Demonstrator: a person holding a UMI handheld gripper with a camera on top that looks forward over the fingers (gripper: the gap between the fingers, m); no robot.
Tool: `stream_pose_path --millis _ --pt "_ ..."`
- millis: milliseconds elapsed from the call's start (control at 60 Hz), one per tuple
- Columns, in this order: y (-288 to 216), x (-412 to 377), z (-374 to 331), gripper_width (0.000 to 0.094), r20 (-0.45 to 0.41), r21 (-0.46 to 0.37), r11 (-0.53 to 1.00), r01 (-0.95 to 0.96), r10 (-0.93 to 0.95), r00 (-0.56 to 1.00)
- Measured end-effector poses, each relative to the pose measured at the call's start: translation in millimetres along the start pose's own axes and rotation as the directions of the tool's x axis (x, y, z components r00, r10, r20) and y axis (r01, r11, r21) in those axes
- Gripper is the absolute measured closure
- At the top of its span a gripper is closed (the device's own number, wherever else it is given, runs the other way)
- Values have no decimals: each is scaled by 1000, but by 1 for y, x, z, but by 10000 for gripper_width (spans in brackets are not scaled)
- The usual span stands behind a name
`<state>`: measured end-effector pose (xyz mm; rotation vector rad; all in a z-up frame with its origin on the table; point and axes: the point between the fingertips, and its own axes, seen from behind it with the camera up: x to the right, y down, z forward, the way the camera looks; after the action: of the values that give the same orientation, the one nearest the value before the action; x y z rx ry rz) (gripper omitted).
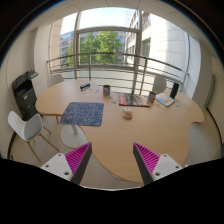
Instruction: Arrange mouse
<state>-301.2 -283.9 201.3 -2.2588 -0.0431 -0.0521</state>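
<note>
A dark blue patterned mouse mat (82, 113) lies on the left part of a round wooden table (110, 135). A small pale object (127, 113), too small to tell as a mouse, sits on the table right of the mat. My gripper (112, 160) is open and empty, held above the table's near edge, well short of both. Its pink pads show at the left fingertip (78, 158) and the right fingertip (147, 157).
At the far side of the table are a dark cup-like object (105, 90), a flat stack like books or a laptop (135, 99) and a dark item (173, 91). White chairs (28, 125) (72, 133) stand left; a black chair (25, 92) stands behind. Windows lie beyond.
</note>
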Motion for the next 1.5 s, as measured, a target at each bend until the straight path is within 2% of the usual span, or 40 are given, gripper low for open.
stream_pose_path --millis 100,233,400,533,717,917,1067,1133,1333,1500 --pt "11 10 3 88 -37 -13 1000 -2 1 999" --pt "51 15 17 88 -83 -73 996 -59 53 995" --pt "70 37 61 87 -136 -113 990 -81 65 989" --pt "47 53 126 85 -142 -83 995 -52 40 989" --pt "-19 73 254 85 -127 6 1000 -22 23 992" --pt "-72 103 384 91 -117 10 1000 -13 14 993" --pt "-81 116 449 230 -89 -19 1000 -23 21 996" --pt "-85 108 455 367 -57 -5 999 -45 45 997" --pt "-88 111 455 486 -61 0 999 -49 49 997" --pt "-100 119 435 513 -124 8 997 -77 78 989"
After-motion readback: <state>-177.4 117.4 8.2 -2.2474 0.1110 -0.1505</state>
